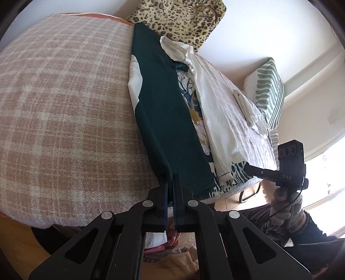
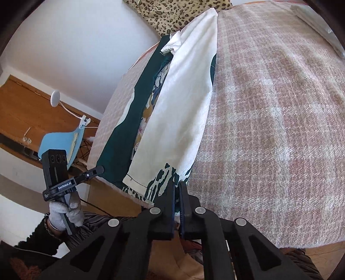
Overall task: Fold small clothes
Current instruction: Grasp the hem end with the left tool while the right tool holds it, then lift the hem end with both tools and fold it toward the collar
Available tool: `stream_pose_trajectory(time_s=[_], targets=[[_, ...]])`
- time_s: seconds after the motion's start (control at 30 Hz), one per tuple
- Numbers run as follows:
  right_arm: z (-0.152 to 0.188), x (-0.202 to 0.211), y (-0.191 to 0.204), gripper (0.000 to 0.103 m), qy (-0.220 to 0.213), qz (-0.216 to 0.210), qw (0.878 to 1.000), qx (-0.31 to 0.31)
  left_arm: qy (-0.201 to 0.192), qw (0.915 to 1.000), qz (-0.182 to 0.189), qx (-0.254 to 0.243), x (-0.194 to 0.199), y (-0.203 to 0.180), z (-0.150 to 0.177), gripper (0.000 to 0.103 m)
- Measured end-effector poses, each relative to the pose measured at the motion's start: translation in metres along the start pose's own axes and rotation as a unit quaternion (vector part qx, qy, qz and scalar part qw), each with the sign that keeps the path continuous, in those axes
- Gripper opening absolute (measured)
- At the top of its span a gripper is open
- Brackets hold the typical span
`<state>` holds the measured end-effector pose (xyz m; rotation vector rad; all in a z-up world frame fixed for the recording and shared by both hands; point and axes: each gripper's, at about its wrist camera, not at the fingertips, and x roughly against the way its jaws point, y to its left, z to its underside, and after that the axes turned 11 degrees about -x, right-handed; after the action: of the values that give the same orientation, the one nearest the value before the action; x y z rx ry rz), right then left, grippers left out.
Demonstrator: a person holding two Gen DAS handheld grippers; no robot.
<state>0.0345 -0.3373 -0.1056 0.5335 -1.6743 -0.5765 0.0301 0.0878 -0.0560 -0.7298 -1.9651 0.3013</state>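
Observation:
A small garment point(image 1: 168, 112), dark green with a white side and a printed pattern, lies folded lengthwise into a long strip on a pink plaid blanket point(image 1: 64, 107). It also shows in the right wrist view point(image 2: 176, 112). My left gripper point(image 1: 170, 179) is shut on the garment's near hem at its dark green corner. My right gripper point(image 2: 177, 186) is shut on the near hem at the white, patterned corner. Each gripper shows in the other's view, the right gripper point(image 1: 250, 167) at the right and the left gripper point(image 2: 100, 169) at the left.
A leopard-print cushion point(image 1: 183, 19) lies at the far end of the bed. A green striped pillow point(image 1: 269, 92) and folded white cloth point(image 1: 248, 107) lie at the right. A wooden shelf point(image 2: 32, 112) and a blue object point(image 2: 62, 144) stand left of the bed.

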Motion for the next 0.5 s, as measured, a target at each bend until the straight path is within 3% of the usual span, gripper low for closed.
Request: stream_pose_trajectory(time_s=[0.2,0.5], targets=[[-0.016,0.018,0.003,0.001,-0.019,-0.060,0.997,-0.039,-0.032,0.9991,0.025,0.011,0.010,-0.004,-0.028,0.002],[-0.066,0.031,0.039,0.001,-0.056,-0.059,0.997,-0.006,-0.075,0.9970,0.007,-0.017,0.012,-0.007,-0.088,0.002]])
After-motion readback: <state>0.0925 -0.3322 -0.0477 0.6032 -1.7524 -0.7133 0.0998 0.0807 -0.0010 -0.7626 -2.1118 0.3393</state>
